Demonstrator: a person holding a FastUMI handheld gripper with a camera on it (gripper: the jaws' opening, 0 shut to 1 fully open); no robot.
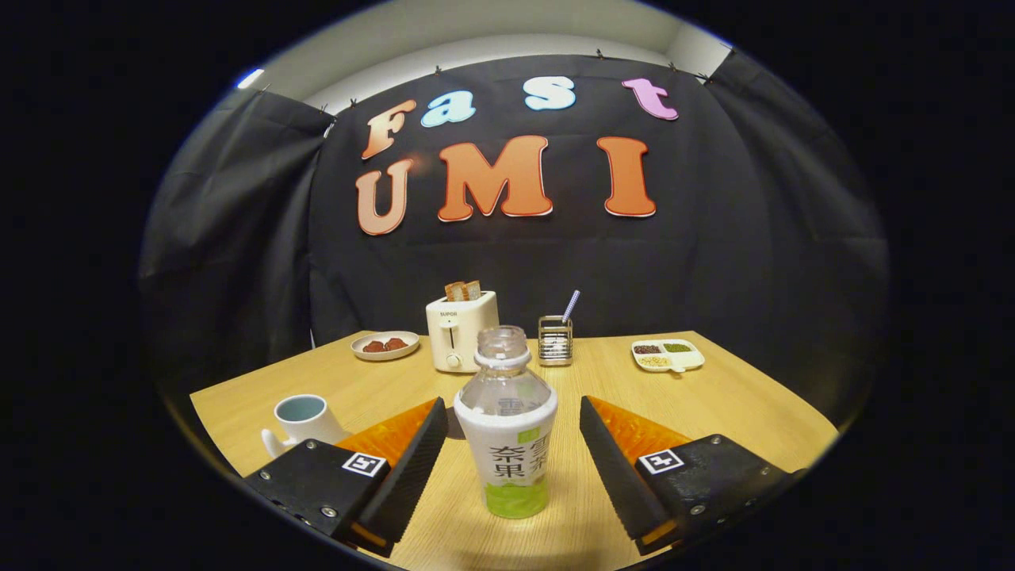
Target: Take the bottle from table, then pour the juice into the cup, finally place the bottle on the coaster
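The uncapped bottle (506, 428) is flanked by the tool (507, 448), fingers apart; an off-centre squeeze could tip it and spill juice.

The light was soft and came from above, where a bright strip glowed at the far left. The wooden table (714, 396) looked warm and well lit, but the cloth wall behind stayed dark. The clear bottle (506, 420) was sharp and had small shiny spots near its top. The gripper (507, 448) fingers stood wide apart beside it, with little shadow under them. Things bent and curved near the round edges.
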